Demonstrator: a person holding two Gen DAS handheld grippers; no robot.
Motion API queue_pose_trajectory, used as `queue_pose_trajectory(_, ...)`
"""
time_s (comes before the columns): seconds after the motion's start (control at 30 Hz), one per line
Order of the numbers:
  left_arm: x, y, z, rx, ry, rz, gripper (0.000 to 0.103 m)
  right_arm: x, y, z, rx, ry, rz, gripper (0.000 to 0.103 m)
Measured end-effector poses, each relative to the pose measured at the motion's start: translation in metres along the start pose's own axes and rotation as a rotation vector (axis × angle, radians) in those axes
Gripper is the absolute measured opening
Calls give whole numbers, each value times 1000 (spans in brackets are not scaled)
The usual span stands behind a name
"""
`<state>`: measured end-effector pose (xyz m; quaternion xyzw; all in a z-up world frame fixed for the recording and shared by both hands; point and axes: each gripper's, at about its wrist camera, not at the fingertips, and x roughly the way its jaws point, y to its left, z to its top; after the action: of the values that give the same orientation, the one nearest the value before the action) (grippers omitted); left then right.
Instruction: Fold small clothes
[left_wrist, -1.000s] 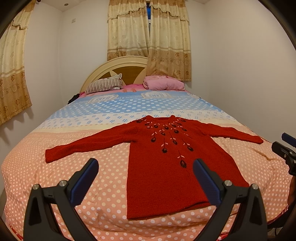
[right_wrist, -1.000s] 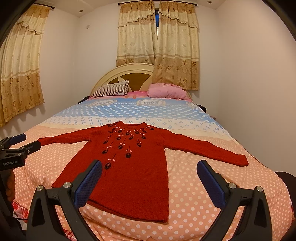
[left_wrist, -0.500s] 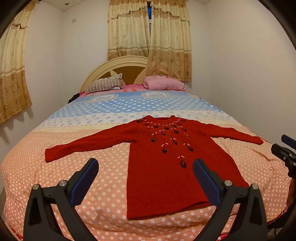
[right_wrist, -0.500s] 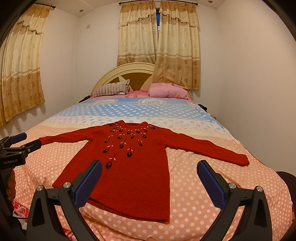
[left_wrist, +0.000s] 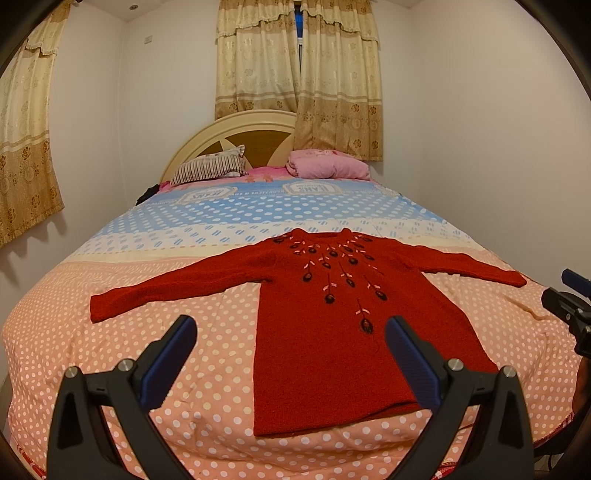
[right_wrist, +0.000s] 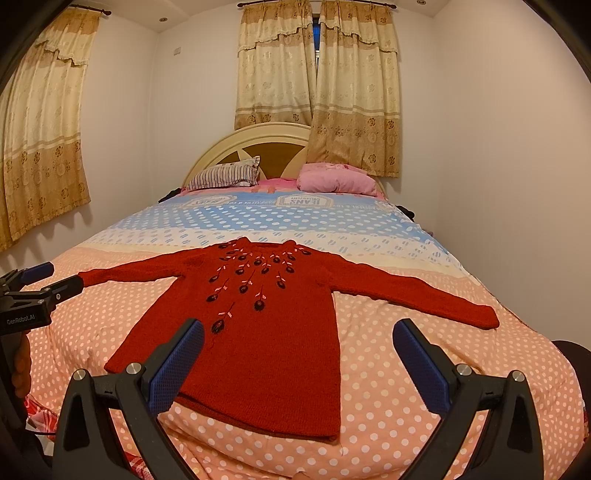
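Both tongs wide, empty — left tongs (left_wrist: 290, 354), right tongs (right_wrist: 297, 356). Sweater (left_wrist: 332, 314) flat on near bed (left_wrist: 147, 350). Risk I see: pinching bedspread with the knit, dragging it.

Bare bedspread (left_wrist: 207, 354) around sweater (left_wrist: 332, 332)

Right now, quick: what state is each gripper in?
Left gripper: open, holding nothing, above the red knitted sweater.
Right gripper: open, holding nothing.
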<state>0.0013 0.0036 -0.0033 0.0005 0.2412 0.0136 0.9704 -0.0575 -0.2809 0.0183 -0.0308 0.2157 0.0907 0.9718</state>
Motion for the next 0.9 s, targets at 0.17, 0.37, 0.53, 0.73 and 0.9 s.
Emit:
queue_pose_trajectory(0.17, 0, 1, 0, -1, 2, -1, 103, 0, 0, 0, 0, 0, 0, 102)
queue_pose_trajectory(0.37, 1, 2, -2, 0, 9, 0, 103, 1, 0, -1, 1, 3, 0, 102)
queue_pose_trajectory(0.53, 2, 1, -4, -2, 11, 0, 103, 2, -1, -1, 0, 3, 1, 102)
queue_pose_trajectory(0.73, 4, 2, -7, 0, 16, -2, 103, 4, 0, -5, 0, 5, 4, 102)
queue_pose_trajectory(0.9, 10, 2, -9, 2, 33, -22, 103, 7, -1, -7, 7, 5, 4, 102)
